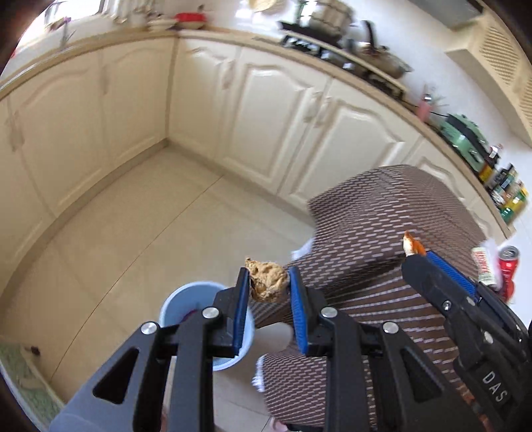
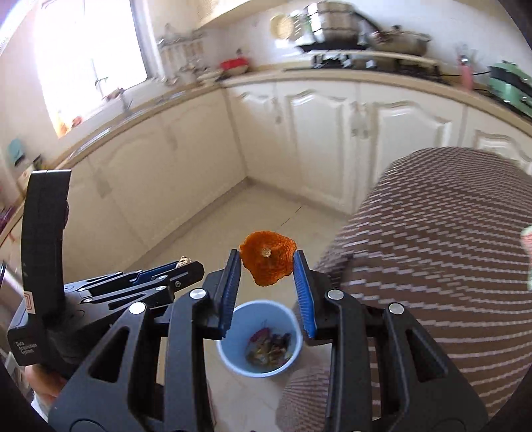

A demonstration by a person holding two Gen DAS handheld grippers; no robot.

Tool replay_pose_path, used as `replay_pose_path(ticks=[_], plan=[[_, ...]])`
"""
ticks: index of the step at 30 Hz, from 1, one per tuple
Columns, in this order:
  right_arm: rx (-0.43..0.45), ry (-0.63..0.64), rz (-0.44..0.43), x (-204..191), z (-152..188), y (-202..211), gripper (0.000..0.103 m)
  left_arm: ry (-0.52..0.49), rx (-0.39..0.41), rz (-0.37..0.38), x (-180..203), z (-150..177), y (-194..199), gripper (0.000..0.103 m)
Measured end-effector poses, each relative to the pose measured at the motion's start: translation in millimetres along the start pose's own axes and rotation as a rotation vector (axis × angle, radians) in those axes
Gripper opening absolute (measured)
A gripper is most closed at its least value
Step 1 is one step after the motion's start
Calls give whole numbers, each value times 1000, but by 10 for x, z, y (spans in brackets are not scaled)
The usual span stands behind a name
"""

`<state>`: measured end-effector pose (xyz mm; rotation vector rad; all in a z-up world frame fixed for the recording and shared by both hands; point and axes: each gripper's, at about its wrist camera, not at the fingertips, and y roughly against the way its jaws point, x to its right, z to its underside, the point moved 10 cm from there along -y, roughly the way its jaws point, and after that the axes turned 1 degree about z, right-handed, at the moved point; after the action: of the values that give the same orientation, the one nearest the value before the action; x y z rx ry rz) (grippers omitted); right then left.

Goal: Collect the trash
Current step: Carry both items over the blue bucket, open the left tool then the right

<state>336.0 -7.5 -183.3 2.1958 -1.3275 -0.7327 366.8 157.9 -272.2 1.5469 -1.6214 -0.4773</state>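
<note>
Both grippers are black plastic with silver screws and ribbed blue fingers (image 1: 301,319); the person wears a brown, white-dashed woven garment (image 2: 432,266).

You face an L-shaped run of cream cabinets (image 2: 319,133) with arched panel doors, meeting in a corner at the far end of the floor (image 1: 133,232). The floor is pale beige tile with thin dark joints. A beige tabletop (image 2: 332,74) runs along the cabinets; on it sit a stove (image 2: 335,56) with steel pots (image 2: 335,23), a red bowl (image 2: 234,64) and, to your right, a green appliance (image 1: 462,133) and a row of bottles (image 1: 505,189). White tiled walls (image 2: 252,26) rise behind. A window (image 2: 89,43) over the left run pours in bright daylight, washing out the sink area below it.
</note>
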Motion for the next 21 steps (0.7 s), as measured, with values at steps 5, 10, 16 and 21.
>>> replay_pose_path(ticks=[5,10,16,21], plan=[[-95,37,-30,-317,253,-503,32,69,-73,-69,-510,152,-291,24],[-165,45,-41,-421,474,-882,32,106,-123,-76,-736,245,-552,24],[-212,28,-43,-422,619,-1161,32,118,-155,-88,-805,267,-744,34],[-229,15,-43,-370,657,-1235,32,126,-163,-92,-857,296,-808,42]])
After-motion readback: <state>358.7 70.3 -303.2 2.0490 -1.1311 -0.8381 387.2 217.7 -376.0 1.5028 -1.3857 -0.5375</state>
